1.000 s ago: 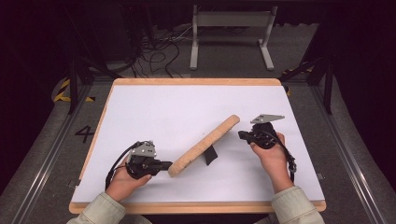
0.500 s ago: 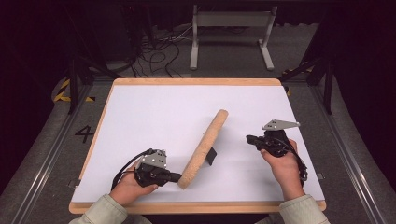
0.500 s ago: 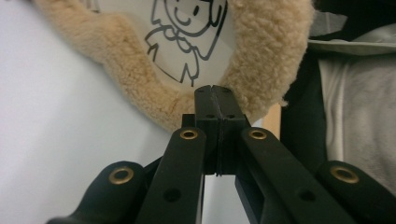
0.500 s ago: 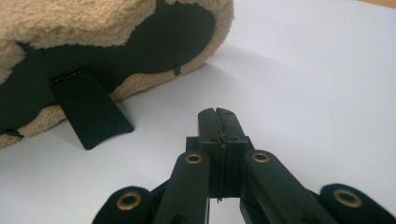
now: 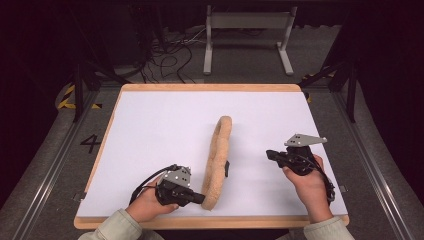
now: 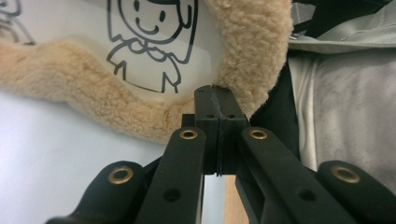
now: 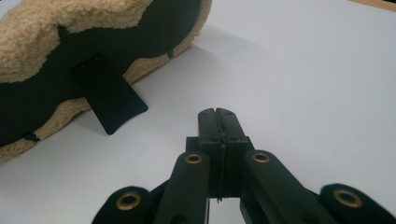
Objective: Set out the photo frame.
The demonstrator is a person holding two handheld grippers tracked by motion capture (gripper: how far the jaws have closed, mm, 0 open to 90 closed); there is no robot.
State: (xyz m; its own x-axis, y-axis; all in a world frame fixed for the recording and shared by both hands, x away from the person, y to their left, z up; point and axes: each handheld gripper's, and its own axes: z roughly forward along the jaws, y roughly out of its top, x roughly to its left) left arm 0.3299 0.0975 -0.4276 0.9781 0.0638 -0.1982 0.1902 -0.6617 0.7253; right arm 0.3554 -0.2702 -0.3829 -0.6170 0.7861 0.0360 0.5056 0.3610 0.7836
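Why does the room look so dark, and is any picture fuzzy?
High view: the white table top is brightly lit and the floor behind it stays dim. Left gripper view: the fluffy picture frame looks sharp while the grey sleeve is soft. Right gripper view: the frame's black stand casts a faint shadow.

One fleece-edged picture frame point(image 5: 216, 162) stands on one white board point(image 5: 150, 130), propped by a single black back stand point(image 7: 114, 105). Two hand-held grippers, one at the left point(image 5: 197, 198) and one at the right point(image 5: 270, 154), are on the board, each in one hand.
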